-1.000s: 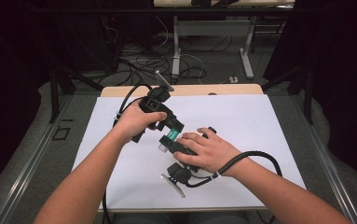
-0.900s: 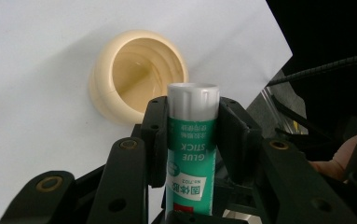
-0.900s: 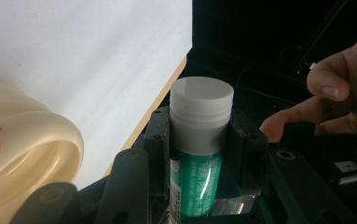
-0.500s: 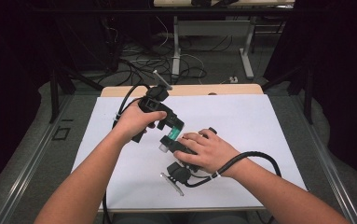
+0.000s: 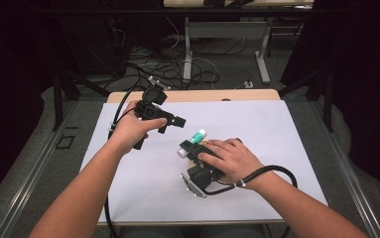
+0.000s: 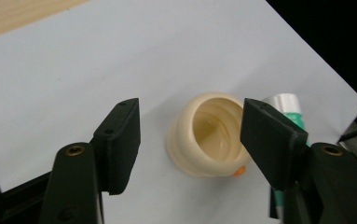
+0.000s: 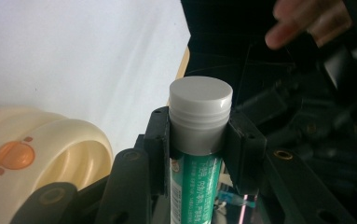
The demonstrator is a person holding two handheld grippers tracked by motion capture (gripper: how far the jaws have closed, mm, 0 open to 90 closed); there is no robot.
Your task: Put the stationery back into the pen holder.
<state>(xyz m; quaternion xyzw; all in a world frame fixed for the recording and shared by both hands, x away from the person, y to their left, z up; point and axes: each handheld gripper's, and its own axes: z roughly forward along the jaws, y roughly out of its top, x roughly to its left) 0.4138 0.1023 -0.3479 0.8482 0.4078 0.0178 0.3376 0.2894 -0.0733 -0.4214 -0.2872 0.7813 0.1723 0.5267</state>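
High view: white sheet-covered table [image 5: 257, 129] with a wooden strip along its far edge. Left gripper [image 5: 177, 120], black, raised over the far left part of the sheet, jaws pointing right toward the middle. Right gripper [image 5: 190, 148] lying low near the middle of the sheet under the right hand [image 5: 229, 159], clenched on a green-and-white plastic tube with a white cap [image 5: 196, 137], whose capped end points toward the far edge. Cream cup not to be made out here.

Left gripper view: jaws apart, just been opening, released. Between them, lying on the white sheet, a cream-coloured round plastic cup [image 6: 211, 135], its open mouth facing the camera, a small orange spot at its lower rim. Right pad close beside the cup's rim; contact cannot be told. Left pad clear of it. White cap of the tube [image 6: 285, 103] just behind the right jaw.

Right gripper view: both pads pressed on the tube [image 7: 198, 121] just below its white cap, green printed body running down between the jaws. Cream cup [image 7: 36, 154] close at lower left, an orange button on its side.
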